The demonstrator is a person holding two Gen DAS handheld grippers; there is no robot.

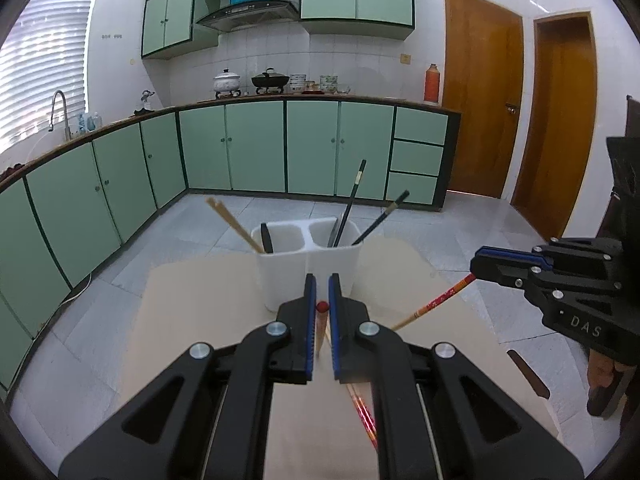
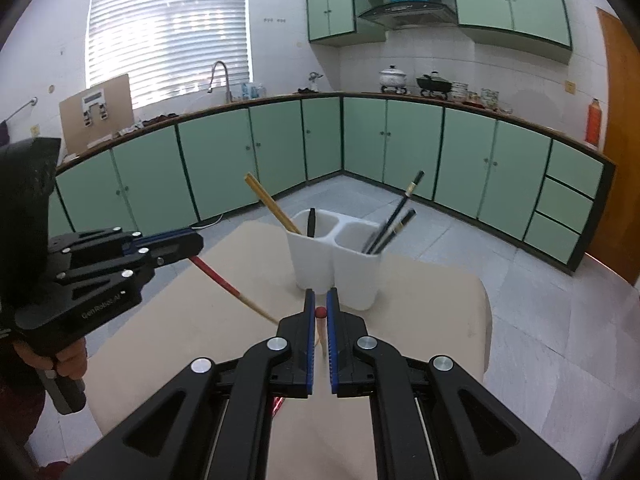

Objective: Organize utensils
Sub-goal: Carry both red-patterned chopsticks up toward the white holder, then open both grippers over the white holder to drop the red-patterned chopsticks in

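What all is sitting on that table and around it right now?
Utensil holder: one, white, two compartments, on the table.
Tan chopsticks: a pair, left compartment.
Black chopsticks: two, right compartment.
Red chopsticks: two, one in each gripper.
Table: one, beige.
Cabinets: many, green, along the walls.
Doors: two, brown, far right.
Left gripper: black, blue pads, shut on a red chopstick.
Right gripper: the same, shut on the other.

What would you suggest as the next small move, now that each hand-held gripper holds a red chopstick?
Probably carry both toward the white holder and tip them in. The left hand-held gripper and right hand-held gripper each clamp a red chopstick above the table, short of the holder.
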